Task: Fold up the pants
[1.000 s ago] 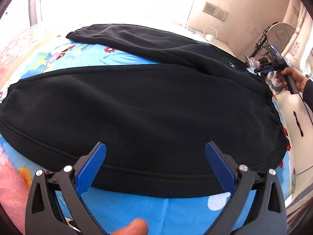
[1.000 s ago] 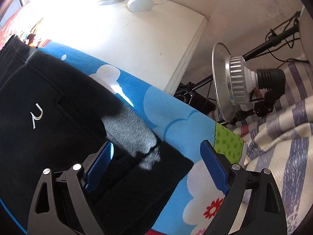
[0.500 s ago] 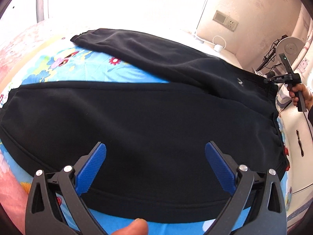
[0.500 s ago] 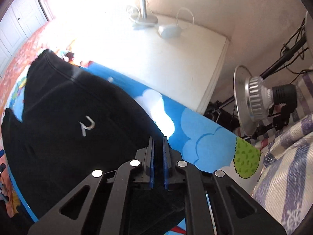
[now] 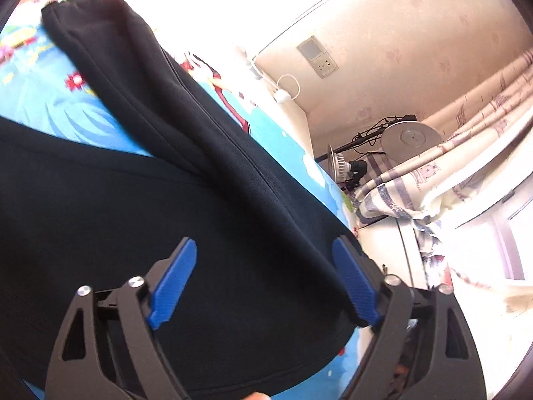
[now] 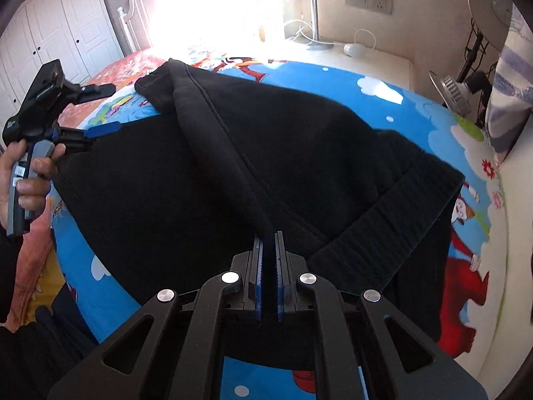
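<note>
The black pants (image 6: 186,180) are spread across the cartoon-print bed (image 6: 393,100), filling the centre of the right wrist frame, with one leg drawn up into a long ridge (image 6: 213,126) that runs from the cuff at upper left down to the bottom centre. There the right gripper (image 6: 268,260) is seen with its jaws pressed together on the raised fabric beside the waistband (image 6: 386,220). The left gripper (image 5: 266,280), jaws wide apart and holding nothing, is held over the lower leg, at the left edge of that frame.
</note>
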`<act>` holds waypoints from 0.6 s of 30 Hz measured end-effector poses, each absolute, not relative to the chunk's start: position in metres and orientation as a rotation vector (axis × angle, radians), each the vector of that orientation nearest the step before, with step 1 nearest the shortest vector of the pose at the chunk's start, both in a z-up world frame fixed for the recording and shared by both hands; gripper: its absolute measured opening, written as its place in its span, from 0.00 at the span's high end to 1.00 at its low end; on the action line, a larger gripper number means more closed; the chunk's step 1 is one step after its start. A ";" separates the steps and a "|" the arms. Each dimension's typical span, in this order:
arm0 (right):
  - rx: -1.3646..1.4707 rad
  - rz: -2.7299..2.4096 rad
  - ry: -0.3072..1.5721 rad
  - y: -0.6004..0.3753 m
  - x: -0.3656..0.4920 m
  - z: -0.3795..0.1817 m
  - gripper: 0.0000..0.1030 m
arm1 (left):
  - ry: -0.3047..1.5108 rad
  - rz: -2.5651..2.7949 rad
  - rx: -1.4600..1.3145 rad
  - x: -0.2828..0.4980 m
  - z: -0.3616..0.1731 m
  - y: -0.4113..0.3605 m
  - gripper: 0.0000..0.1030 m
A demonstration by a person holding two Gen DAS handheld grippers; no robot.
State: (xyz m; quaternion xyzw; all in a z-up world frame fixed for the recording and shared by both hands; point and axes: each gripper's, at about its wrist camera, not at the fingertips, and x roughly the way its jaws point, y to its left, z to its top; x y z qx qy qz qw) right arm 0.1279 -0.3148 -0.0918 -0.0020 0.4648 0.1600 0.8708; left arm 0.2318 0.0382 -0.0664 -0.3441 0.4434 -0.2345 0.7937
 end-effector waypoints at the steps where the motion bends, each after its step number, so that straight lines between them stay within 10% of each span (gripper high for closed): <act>1: 0.013 0.326 0.969 -0.315 0.128 -0.097 0.94 | 0.989 -0.520 -0.780 0.245 -0.078 0.034 0.35; 12: -0.037 0.330 0.934 -0.310 0.118 -0.084 0.94 | 1.129 -0.470 -1.017 0.339 -0.118 0.026 0.55; 14: -0.045 0.335 0.935 -0.310 0.117 -0.083 0.94 | 1.138 -0.463 -0.991 0.352 -0.118 0.025 0.72; 15: -0.052 0.336 0.935 -0.311 0.116 -0.081 0.94 | 1.144 -0.454 -0.983 0.356 -0.119 0.025 0.97; 18: -0.073 0.320 0.920 -0.317 0.113 -0.074 0.94 | 1.114 -0.469 -0.990 0.345 -0.110 0.032 0.96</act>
